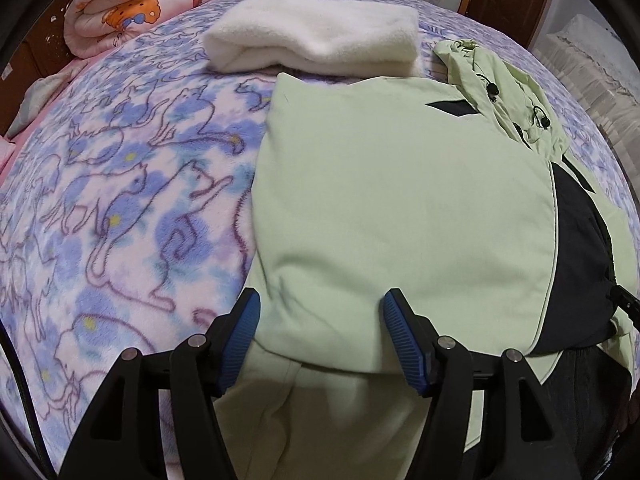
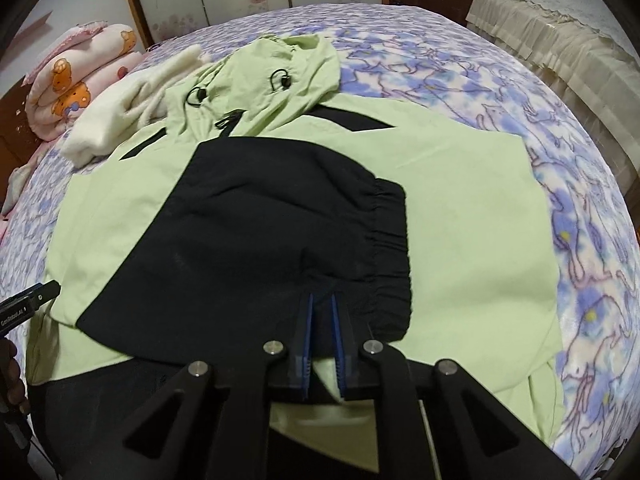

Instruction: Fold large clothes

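Left gripper (image 1: 320, 320): nearest the left wrist lens; two black arms with ribbed blue pads are spread wide over the jacket's near hem at six o'clock, nothing pinched between them.
Right gripper (image 2: 324, 300): nearest the right wrist lens; two blue-lined fingers are drawn almost together on the black sleeve, a ridge of dark fabric rising at their tips.
Bed cover (image 1: 120, 200): one fleecy blanket, fuzzy nap, printed with purple-outlined cats on blue and pink blotches; everything is laid upon it.
Jacket (image 1: 400, 200): one pale green hooded garment of smooth woven cloth, laid flat at centre, the hood (image 2: 280, 68) bunched at twelve o'clock.
Black sleeve (image 2: 260, 232): matte dark panel folded across the green body, one gathered elastic cuff at three o'clock.
White fleece (image 1: 312, 36): one plush folded item, touching the jacket's far edge at twelve o'clock.
Quilt (image 1: 132, 8): one rolled pink quilt with orange cartoon prints, at ten o'clock.
Toggles (image 2: 285, 78): two black cord stops counted on the hood.
Right view only: the full sleeve and cuff; the left gripper's tip at nine o'clock.
Left view only: the jacket's broad plain green panel.
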Tool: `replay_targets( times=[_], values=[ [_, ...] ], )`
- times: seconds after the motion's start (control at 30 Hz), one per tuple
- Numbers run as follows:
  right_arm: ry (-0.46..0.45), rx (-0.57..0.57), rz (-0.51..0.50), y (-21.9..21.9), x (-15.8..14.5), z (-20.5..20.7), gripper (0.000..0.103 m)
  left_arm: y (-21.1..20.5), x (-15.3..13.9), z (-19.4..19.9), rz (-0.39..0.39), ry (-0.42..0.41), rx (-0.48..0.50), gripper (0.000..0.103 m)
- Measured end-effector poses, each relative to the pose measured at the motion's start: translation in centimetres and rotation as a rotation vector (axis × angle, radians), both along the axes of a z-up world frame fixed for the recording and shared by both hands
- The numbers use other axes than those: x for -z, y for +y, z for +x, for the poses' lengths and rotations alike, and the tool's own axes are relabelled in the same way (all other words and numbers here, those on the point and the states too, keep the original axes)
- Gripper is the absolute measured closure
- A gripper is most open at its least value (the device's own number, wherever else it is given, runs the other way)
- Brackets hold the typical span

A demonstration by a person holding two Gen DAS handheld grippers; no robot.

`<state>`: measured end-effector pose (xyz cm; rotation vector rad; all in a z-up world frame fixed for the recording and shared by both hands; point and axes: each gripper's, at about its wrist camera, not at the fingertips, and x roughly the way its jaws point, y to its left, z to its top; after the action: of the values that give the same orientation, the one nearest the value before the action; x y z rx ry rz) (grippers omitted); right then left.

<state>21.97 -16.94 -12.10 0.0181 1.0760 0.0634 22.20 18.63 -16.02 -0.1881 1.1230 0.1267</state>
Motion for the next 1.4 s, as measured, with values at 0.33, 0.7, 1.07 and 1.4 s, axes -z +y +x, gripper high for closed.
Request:
replay_targets(
  times=[0.33,0.7,1.07,1.4],
  values=[
    [0.003,0.013,0.039,0.3,-1.1,-1.6,0.081,0.0,-1.2,-2.2,0.007,0.0,0.008,0.039],
    [0.013,0.038,0.032,-0.5,-2.6,-3.7,0.08,-0.4,-2.3,-6.0,0.002,0.009,0.018,0.039],
    [-0.021,0.02,0.014,-1.0,-7.0,-7.6,0.08,-0.4,-5.8,-11.3,0.055,-0.033,0.031,0.039],
    [-0.033,-0.035,-0.006,-1.6,-9.5,-12.7,0.063,0.8,-7.9,-17.8,0.082,-0.067,0.018,0.038]
  ],
)
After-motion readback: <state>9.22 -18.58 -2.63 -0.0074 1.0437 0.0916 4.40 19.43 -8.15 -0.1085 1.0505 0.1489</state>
